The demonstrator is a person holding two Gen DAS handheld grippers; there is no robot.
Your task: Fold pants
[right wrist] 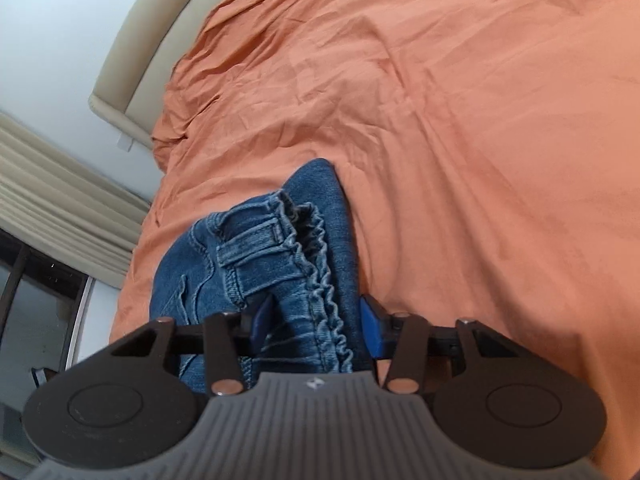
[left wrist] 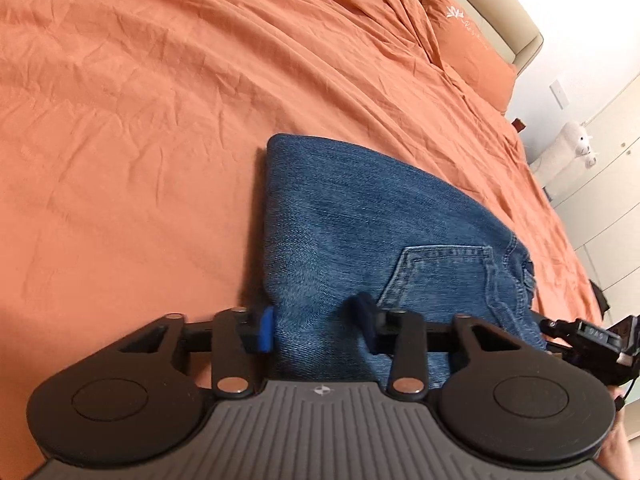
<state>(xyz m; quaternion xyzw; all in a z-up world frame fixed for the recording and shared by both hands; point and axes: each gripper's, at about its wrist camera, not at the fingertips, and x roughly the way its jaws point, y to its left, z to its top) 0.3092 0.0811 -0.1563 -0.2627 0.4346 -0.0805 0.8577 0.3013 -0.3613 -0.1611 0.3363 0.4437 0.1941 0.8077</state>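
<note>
Blue jeans [left wrist: 360,220] lie folded on the orange bed sheet [left wrist: 140,120], back pocket [left wrist: 436,276] facing up. My left gripper [left wrist: 316,326] has its blue pads on either side of the near folded edge, and the denim fills the gap between them. In the right wrist view the elastic waistband [right wrist: 312,264] of the jeans [right wrist: 188,272] bunches between the pads of my right gripper [right wrist: 316,324], which pinch it. Part of the right gripper [left wrist: 580,340] shows at the right edge of the left wrist view, beside the waistband end.
The wrinkled orange sheet [right wrist: 460,120] spreads far beyond the jeans. An orange pillow [left wrist: 468,44] leans on the beige headboard [left wrist: 492,4]. White cabinets and a plush toy [left wrist: 576,148] stand past the bed's right side. A curtain [right wrist: 60,176] and a window lie to the left.
</note>
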